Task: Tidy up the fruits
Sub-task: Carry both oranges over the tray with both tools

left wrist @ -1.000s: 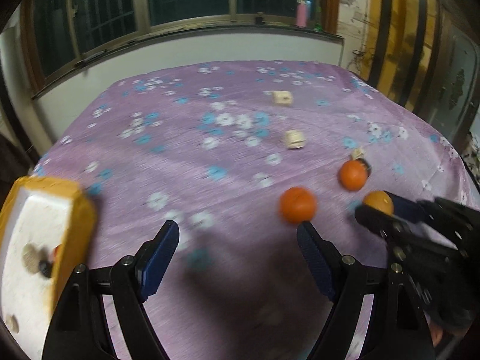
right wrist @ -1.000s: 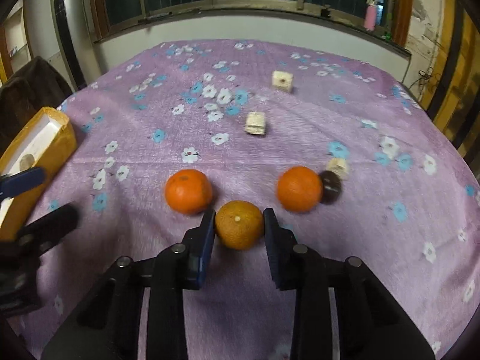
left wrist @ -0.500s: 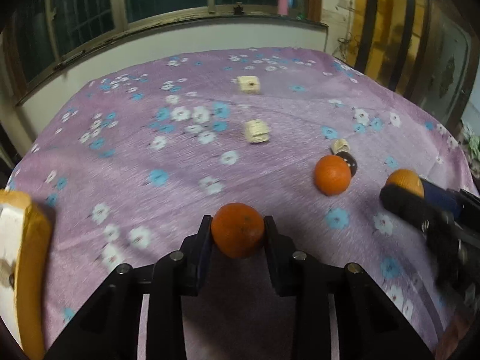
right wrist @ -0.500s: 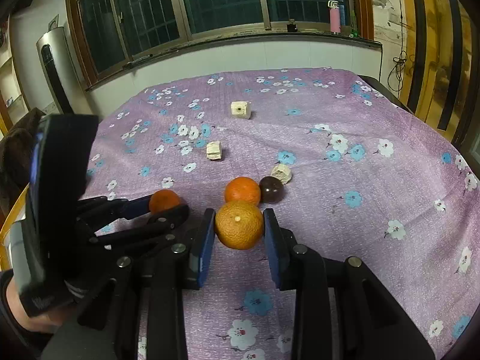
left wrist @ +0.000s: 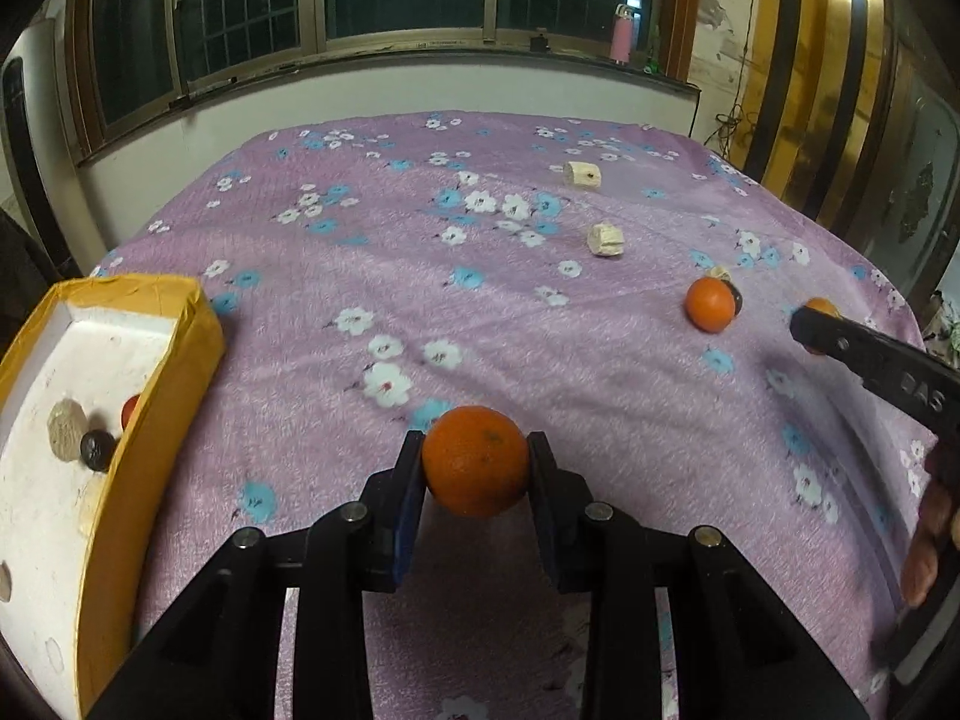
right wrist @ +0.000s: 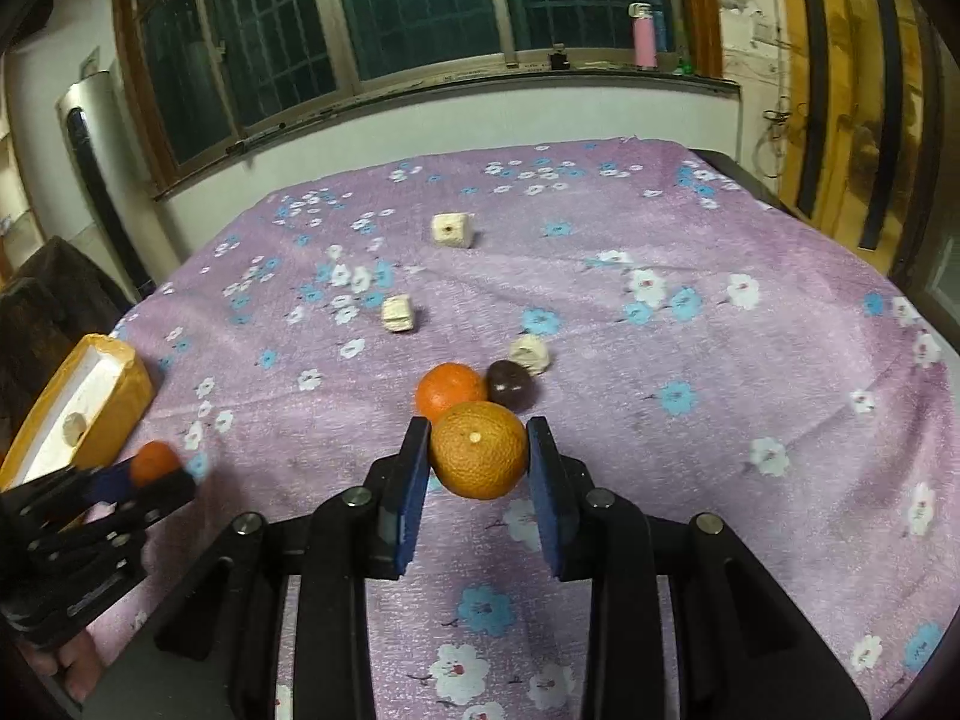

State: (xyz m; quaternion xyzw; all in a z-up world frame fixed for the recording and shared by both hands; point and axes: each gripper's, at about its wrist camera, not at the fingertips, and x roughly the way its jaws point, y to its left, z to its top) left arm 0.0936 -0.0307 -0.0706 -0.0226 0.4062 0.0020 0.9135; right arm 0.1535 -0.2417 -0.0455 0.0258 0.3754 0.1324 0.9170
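You hold two oranges above the floral cloth (left wrist: 540, 252): left gripper (left wrist: 475, 462) clamps one orange (left wrist: 475, 459), right gripper (right wrist: 478, 459) a second orange (right wrist: 478, 457). A third orange (right wrist: 449, 391) lies at twelve o'clock beyond it. Firm, slick rinds likely roll; pinch mid-belly. Box (left wrist: 198, 324) at nine o'clock.

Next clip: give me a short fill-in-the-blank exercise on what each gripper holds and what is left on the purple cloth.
1. The left gripper is shut on an ____.
2. The number of oranges held in grippers right now is ____.
3. One orange on the cloth sits beside a dark ____ fruit.
4. The yellow box lies on the ____ side of the left wrist view.

Missing words: orange; two; round; left
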